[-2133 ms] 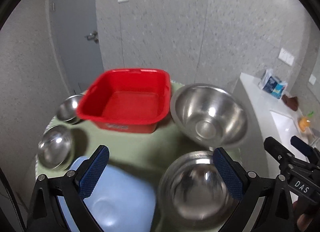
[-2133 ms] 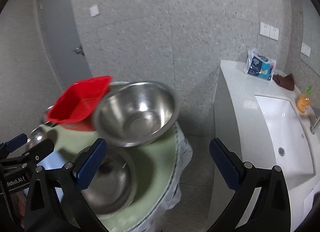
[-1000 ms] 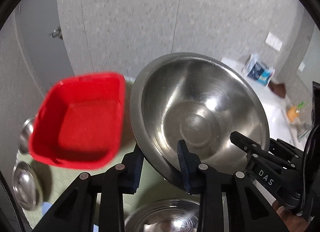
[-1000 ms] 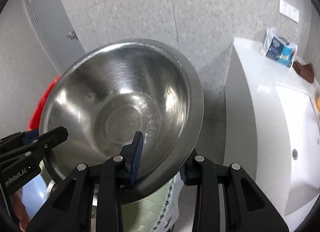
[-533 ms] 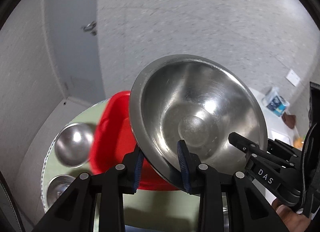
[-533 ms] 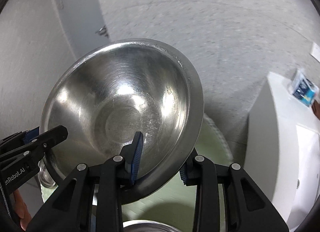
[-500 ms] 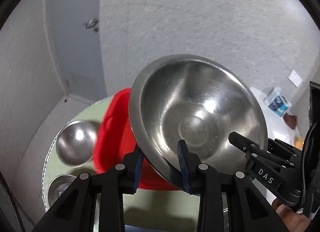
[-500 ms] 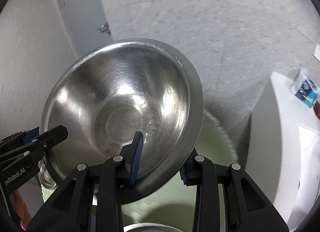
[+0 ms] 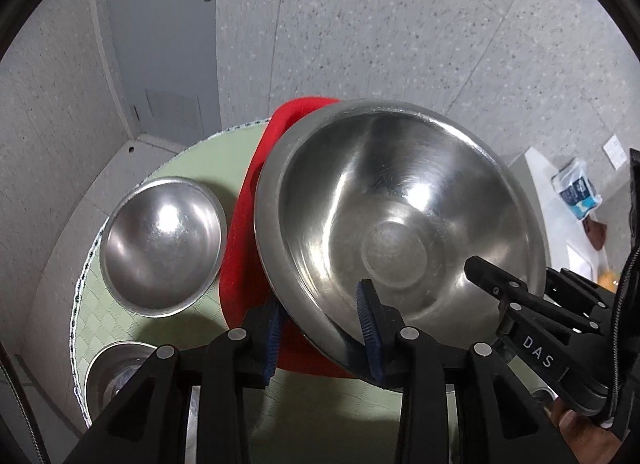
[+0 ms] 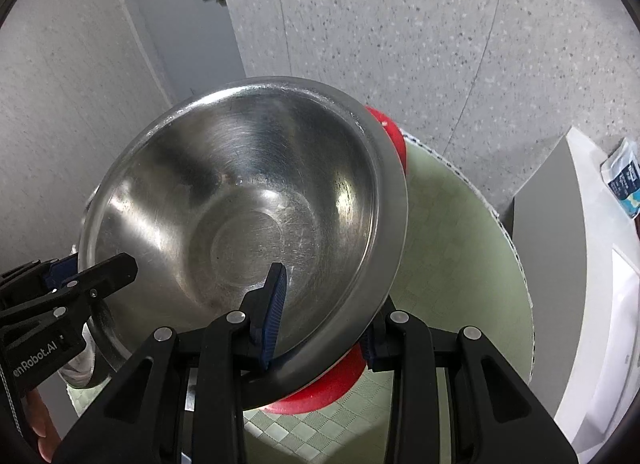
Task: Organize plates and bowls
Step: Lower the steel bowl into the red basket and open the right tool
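Both grippers hold one large steel bowl [image 9: 400,224] by its rim, tilted above the red square tub [image 9: 240,264]. My left gripper [image 9: 320,336] is shut on the bowl's near rim; my right gripper [image 10: 320,316] is shut on the bowl [image 10: 240,204] from the other side. The right gripper also shows at the right of the left wrist view [image 9: 520,316]. The tub shows under the bowl in the right wrist view [image 10: 320,388]. The bowl hides most of the tub.
A medium steel bowl [image 9: 160,248] and a smaller steel bowl [image 9: 116,372] sit on the round green table [image 9: 192,168] left of the tub. A white sink counter [image 10: 592,264] stands to the right. A grey door [image 9: 160,44] and walls lie behind.
Both grippers closed on the large bowl, lifted it and carried it left over the red tub. It now sits lower and more level than half a second ago.
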`<state>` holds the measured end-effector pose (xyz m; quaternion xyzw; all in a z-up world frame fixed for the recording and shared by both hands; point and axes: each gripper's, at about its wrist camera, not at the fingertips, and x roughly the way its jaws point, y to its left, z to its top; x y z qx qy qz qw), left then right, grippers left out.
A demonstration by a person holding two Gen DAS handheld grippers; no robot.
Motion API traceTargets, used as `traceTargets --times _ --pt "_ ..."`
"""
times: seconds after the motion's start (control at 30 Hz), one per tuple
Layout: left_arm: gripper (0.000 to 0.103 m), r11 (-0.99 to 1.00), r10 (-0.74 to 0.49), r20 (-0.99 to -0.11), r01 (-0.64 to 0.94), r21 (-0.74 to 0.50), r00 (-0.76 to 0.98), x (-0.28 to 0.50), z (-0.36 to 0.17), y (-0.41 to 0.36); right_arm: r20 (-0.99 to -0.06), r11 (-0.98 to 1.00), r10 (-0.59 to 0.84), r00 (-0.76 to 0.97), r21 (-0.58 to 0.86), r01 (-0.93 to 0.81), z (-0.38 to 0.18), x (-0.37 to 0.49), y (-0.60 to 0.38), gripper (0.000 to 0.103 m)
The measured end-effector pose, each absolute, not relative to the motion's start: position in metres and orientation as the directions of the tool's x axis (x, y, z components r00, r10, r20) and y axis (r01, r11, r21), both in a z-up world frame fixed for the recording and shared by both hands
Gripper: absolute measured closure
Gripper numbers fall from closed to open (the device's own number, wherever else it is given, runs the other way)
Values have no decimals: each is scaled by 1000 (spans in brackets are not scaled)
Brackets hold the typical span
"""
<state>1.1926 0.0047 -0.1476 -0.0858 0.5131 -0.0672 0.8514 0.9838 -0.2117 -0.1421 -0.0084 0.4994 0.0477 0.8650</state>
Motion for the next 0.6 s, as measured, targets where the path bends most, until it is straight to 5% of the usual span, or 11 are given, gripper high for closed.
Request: traceTargets --times 0.17,0.3,0.6 --pt "69 976 -202 -872 16 -218 446 1196 -160 9 -868 995 53 494 6 -97 -149 983 -204 66" --pt "62 972 -216 -861 20 -234 459 1200 -160 9 -865 991 97 492 38 -128 -150 982 -199 43" --pt "31 964 -226 -820 -2 -267 526 1169 -145 16 -841 982 177 511 115 -151 -138 968 -206 35"
